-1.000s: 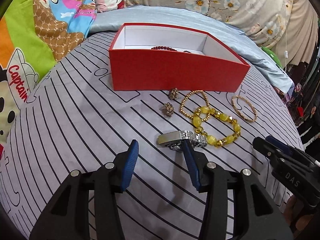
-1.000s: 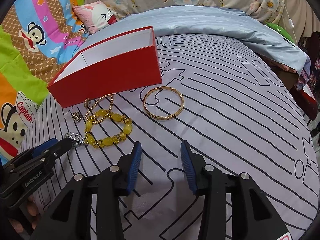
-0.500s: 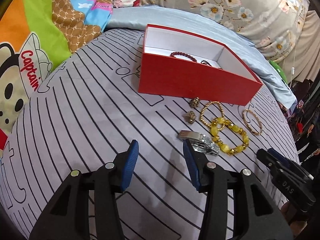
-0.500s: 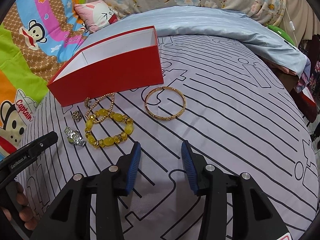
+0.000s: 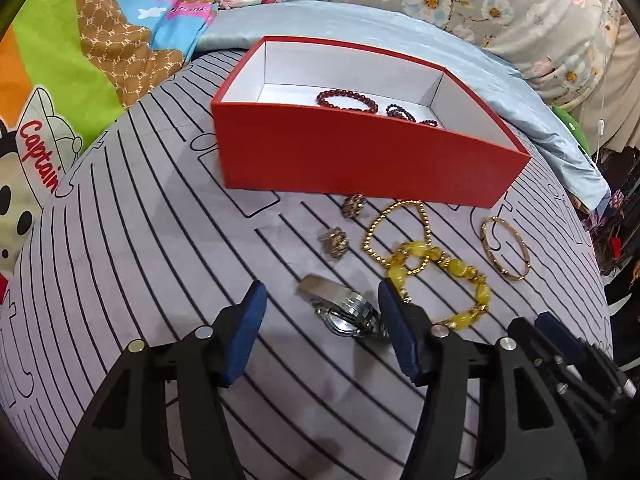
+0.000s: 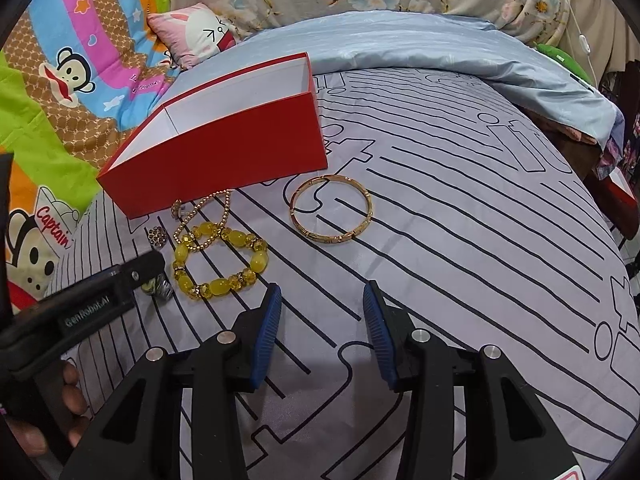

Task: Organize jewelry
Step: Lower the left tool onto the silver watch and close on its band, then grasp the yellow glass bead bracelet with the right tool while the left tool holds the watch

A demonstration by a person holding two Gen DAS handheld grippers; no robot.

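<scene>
- Left wrist view: the left hand-held gripper [image 5: 320,320] had its jaws spread wide, with the silver watch [image 5: 340,308] lying on the bed [image 5: 140,264] right between them, nothing clamped yet. Looked to me like the watch was the next pick.
- Same view, the red box [image 5: 360,160] sat further back on the bed and already had a dark red bead bracelet [image 5: 346,100] plus another dark beaded piece [image 5: 404,114] inside, so I'd say a couple of items were sorted.
- Not yet in the box, just in front of it: two small earrings [image 5: 336,240], a thin gold bead chain [image 5: 396,232], the chunky yellow bracelet [image 5: 452,276] overlapping that chain, and a gold bangle [image 5: 506,248] off to the right.
- Right wrist view: the right hand-held gripper [image 6: 322,320] was also open and holding nothing, hovering over bare striped sheet, a bit short of the bangle [image 6: 331,209].
- From here the box [image 6: 240,152] showed only white inner walls; I couldn't see its contents. The yellow bracelet [image 6: 218,260] and chain [image 6: 208,212] lay near its front corner, and the left gripper's tip covered most of the watch [image 6: 160,288].
- My guess: roughly a quarter done, six pieces left on the bed.
</scene>
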